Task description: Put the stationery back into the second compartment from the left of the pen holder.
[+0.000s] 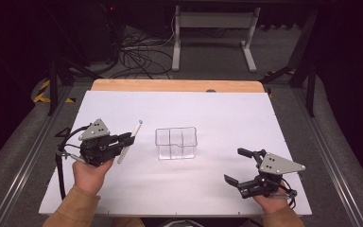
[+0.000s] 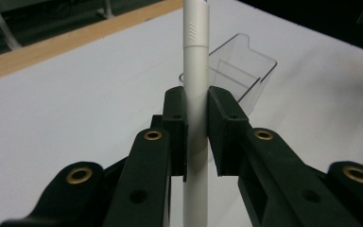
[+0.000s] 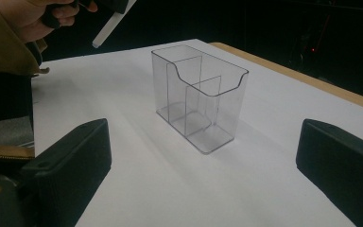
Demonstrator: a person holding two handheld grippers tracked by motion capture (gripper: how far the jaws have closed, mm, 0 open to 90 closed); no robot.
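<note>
**Left clamped, right spread**

The left gripper [image 1: 123, 140] is gripping a white pen [image 1: 130, 141] between closed jaws, held by the left hand [image 1: 90, 174]. The right gripper [image 1: 240, 166] is holding its jaws wide apart, gripped by the right hand [image 1: 270, 202].

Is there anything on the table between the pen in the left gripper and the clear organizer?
Nothing visible. The left gripper holds the white pen just left of the clear divided organizer, with only bare white table between them. The right gripper sits open, off to the organizer's right.
</note>
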